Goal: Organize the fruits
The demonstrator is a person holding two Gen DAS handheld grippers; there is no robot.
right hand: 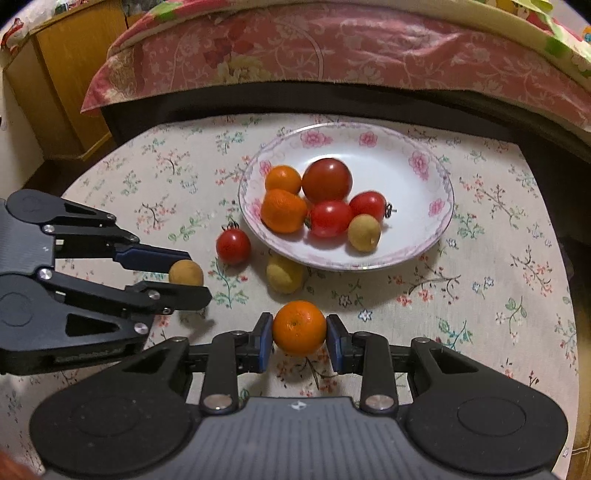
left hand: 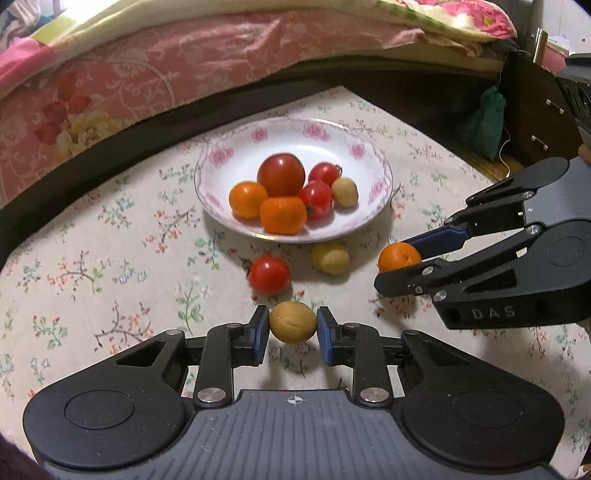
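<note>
Two held fruits: longan (left hand: pixel 292 322), orange (right hand: pixel 299 328); plate (left hand: pixel 221 177) holds six.

Pretty cozy bedroom setup here. The table (right hand: pixel 498 229) is round-ish and covered in a cream cloth with little floral sprigs all over. Right behind it, at 12 o'clock, there's a bed (right hand: pixel 332 96) with a dark frame edge and a pink patterned bedspread (left hand: pixel 122 85) hanging over the side, plus a yellow-green floral quilt (left hand: pixel 443 14) piled on top. A wooden cabinet (right hand: pixel 62 85) stands off at 10 o'clock, and a dark drawer unit (left hand: pixel 535 107) with metal handles at 2 o'clock, a green bag (left hand: pixel 484 122) slumped against it. Lighting's warm and indoor.
</note>
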